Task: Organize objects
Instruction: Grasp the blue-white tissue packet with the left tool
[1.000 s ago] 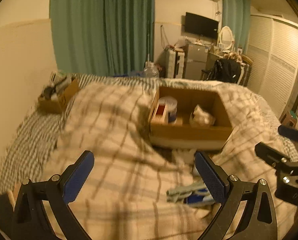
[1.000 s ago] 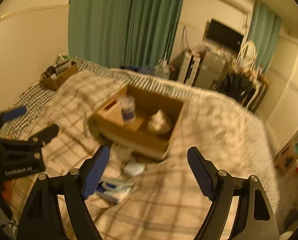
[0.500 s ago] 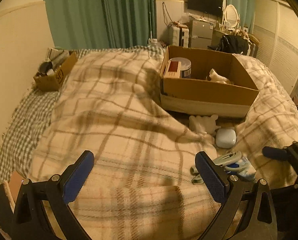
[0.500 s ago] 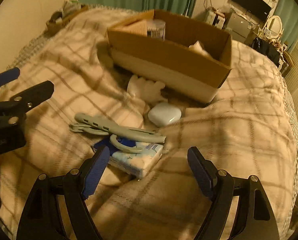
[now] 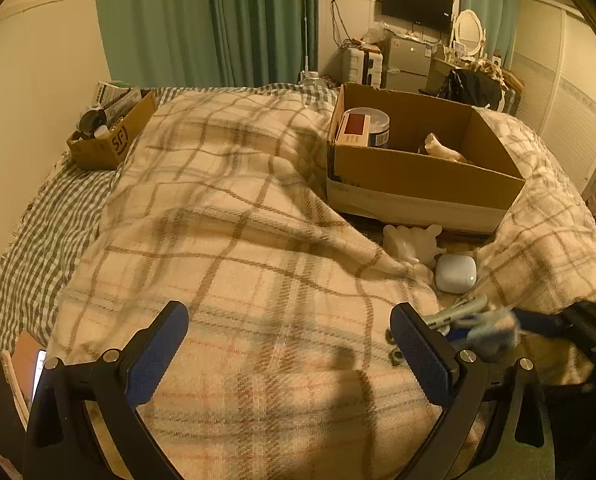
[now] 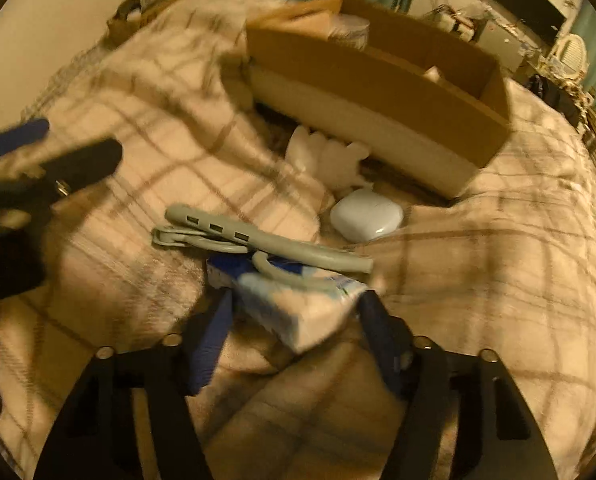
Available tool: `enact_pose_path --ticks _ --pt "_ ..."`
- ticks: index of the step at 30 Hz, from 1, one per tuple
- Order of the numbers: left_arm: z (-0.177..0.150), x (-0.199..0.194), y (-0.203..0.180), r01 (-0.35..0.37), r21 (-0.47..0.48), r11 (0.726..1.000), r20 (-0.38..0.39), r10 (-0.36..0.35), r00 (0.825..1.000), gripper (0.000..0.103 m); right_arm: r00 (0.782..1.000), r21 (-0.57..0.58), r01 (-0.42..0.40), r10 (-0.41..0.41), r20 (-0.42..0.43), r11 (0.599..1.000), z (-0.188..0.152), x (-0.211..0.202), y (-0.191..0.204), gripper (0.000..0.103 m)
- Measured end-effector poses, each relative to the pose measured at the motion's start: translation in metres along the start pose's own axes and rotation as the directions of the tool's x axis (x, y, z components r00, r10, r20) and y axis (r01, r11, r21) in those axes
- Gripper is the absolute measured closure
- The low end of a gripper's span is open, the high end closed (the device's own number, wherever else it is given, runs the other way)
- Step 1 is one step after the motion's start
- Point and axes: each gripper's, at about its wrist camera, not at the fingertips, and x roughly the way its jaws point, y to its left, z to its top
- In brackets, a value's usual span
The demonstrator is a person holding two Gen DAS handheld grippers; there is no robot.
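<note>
A blue-and-white tissue pack lies on the plaid blanket with a grey clip-like tool across it. My right gripper is open, its fingers on either side of the pack's near end. A white case and a white soft toy lie in front of the open cardboard box. In the left wrist view my left gripper is open and empty over the blanket, left of the case, the toy and the blurred pack. The box holds a tin, a small carton and a pale object.
A smaller cardboard box full of items sits at the bed's far left on the checked sheet. A phone lies at the near left edge. Curtains, a TV and furniture stand behind the bed.
My right gripper has dropped and moved forward until its fingers straddle the tissue pack. The left gripper has edged forward and stays open.
</note>
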Motion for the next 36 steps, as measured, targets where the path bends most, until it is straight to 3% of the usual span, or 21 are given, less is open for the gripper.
enact_pose_path --ticks 6,8,9,12,16,20,24,27,31,33,34,36 --pt "0.003 -0.002 -0.018 -0.009 0.062 0.998 0.011 0.008 1.000 0.000 0.990 0.043 0.013 -0.018 0.137 0.999 0.001 -0.054 -0.022 0.060" --pt "0.004 -0.001 -0.030 0.015 0.091 0.996 0.009 -0.016 1.000 0.000 0.983 0.059 0.047 -0.057 0.176 0.997 0.004 -0.068 -0.035 0.100" --pt "0.004 0.001 -0.035 0.028 0.103 0.994 0.006 -0.029 1.000 0.000 0.980 0.070 0.058 -0.071 0.184 0.996 0.005 -0.071 -0.038 0.101" --pt "0.003 0.013 -0.059 0.093 0.160 0.983 -0.045 -0.087 0.995 0.000 0.981 0.092 0.072 -0.088 0.175 0.993 0.011 -0.068 -0.054 0.101" --pt "-0.004 0.030 -0.081 0.094 0.243 0.965 -0.102 -0.071 0.992 0.000 0.985 0.124 0.027 -0.048 0.168 0.992 0.001 -0.057 -0.066 0.101" --pt "-0.006 0.030 -0.084 0.132 0.259 0.957 -0.120 -0.104 0.987 0.000 0.989 0.152 0.002 -0.024 0.144 0.988 -0.003 -0.045 -0.074 0.099" --pt "-0.007 0.024 -0.096 0.153 0.290 0.945 -0.120 -0.123 0.985 0.000 0.986 0.172 -0.020 -0.009 0.166 0.985 -0.006 -0.047 -0.078 0.063" --pt "-0.006 0.024 -0.113 0.195 0.328 0.924 -0.133 -0.159 0.978 0.002 0.984 0.193 -0.030 -0.005 0.179 0.981 -0.007 -0.049 -0.084 0.061" --pt "-0.015 0.042 -0.137 0.288 0.365 0.885 -0.222 -0.218 0.950 0.022 0.985 0.239 -0.016 -0.026 0.171 0.971 -0.010 -0.050 -0.096 0.061" --pt "-0.015 0.044 -0.141 0.318 0.360 0.877 -0.230 -0.247 0.941 0.036 0.985 0.256 -0.013 -0.032 0.171 0.967 -0.013 -0.050 -0.101 0.061" --pt "-0.015 0.042 -0.142 0.349 0.352 0.868 -0.239 -0.277 0.931 0.053 0.985 0.259 -0.010 -0.036 0.170 0.966 -0.013 -0.051 -0.103 0.061" --pt "-0.016 0.038 -0.142 0.351 0.350 0.868 -0.229 -0.284 0.931 0.056 0.985 0.264 0.001 -0.046 0.167 0.965 -0.015 -0.051 -0.104 0.061"
